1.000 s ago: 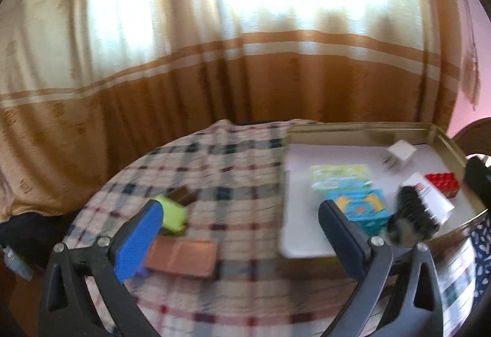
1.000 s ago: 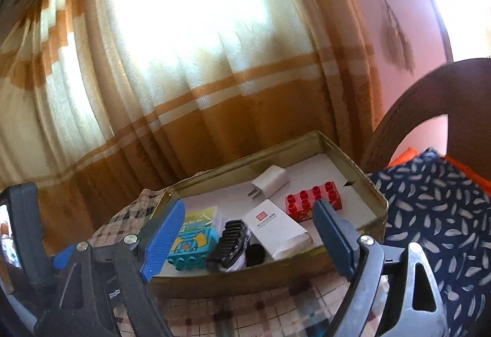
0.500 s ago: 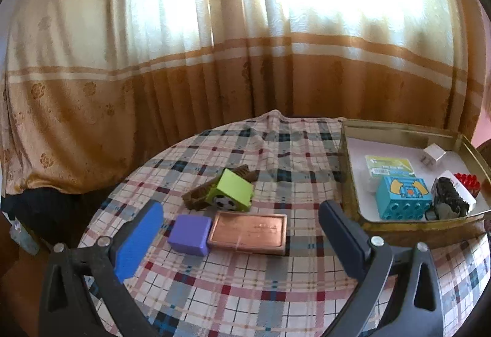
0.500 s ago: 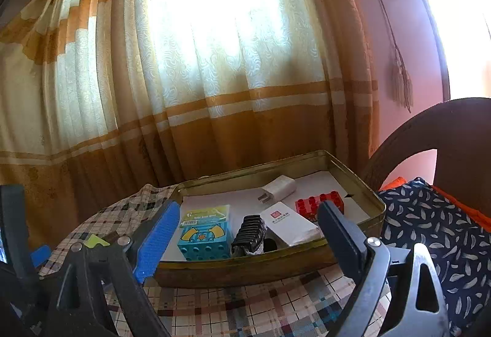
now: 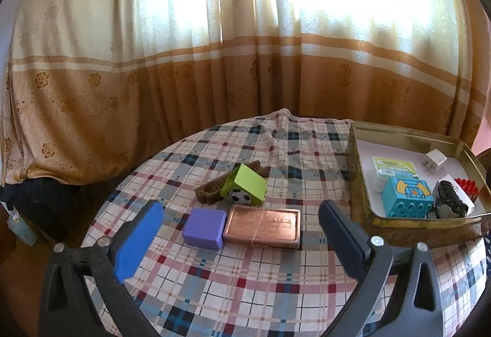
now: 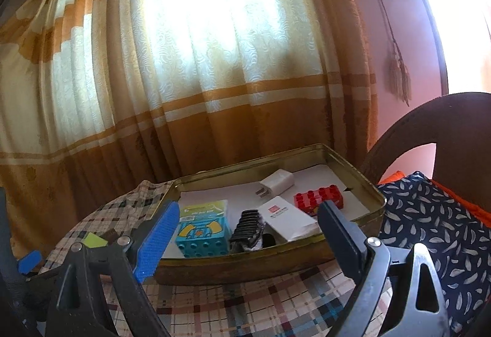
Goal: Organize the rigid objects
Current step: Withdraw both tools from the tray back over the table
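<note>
Both the left gripper (image 5: pixel 241 232) and right gripper (image 6: pixel 247 234) hover spread and empty as a purple plastic block (image 5: pixel 204 228) and copper rectangular tin (image 5: pixel 262 226) lie mid-tabletop (image 5: pixel 245 291), beside the gold metal tray (image 5: pixel 417 226) at its right edge.

A gold-and-cream curtain (image 5: pixel 245 45) hangs behind the plaid-clothed worktop (image 5: pixel 245 281), with a feather-print cushion (image 6: pixel 429 220) on a wooden chair (image 6: pixel 408 128).

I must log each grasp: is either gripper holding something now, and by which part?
Nothing is held. The left gripper and the right gripper both have open jaws with nothing between them.
</note>
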`<state>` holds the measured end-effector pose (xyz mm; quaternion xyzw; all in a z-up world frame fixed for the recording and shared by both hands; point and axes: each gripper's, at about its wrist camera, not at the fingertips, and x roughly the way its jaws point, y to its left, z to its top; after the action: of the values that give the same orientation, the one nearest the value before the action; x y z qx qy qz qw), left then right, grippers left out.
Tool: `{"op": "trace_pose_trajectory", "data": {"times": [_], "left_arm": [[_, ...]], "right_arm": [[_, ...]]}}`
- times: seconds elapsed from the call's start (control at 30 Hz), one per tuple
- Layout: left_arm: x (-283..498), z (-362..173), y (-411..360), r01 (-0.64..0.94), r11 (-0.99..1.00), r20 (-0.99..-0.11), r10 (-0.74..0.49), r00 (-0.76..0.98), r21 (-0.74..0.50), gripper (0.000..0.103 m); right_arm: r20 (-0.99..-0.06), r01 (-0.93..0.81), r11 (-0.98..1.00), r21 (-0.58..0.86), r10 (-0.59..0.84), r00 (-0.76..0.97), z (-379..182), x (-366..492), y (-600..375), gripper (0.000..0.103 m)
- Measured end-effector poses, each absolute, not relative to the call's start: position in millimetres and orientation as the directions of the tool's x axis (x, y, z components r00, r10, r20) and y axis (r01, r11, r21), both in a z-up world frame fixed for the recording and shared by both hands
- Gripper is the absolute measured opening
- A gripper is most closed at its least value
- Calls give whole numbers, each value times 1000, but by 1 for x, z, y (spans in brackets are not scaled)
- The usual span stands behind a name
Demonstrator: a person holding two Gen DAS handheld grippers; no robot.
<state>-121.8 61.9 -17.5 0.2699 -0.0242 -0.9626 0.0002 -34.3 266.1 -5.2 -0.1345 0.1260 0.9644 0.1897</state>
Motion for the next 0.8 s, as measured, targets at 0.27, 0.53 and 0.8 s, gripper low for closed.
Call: {"op": "trace_pose_trajectory", "data": {"times": [0.27,0.53,0.8], "left_arm": [[-123,-16,43,-11,-999,-540,-18,-842,51,103],[-139,-26,-12,139,-986,-600,-164,-783,89,103],[-153,-39,-47,255,-962,-654,-256,-712,98,103]], "right_arm": [[-324,-384,-896,224,304,-896,-7,-34,258,93],[-375,-308,-915,262,198,-906,-11,-48,230,93],[-495,-183,-949,255,34,-868,-26,-79,186,93]]}}
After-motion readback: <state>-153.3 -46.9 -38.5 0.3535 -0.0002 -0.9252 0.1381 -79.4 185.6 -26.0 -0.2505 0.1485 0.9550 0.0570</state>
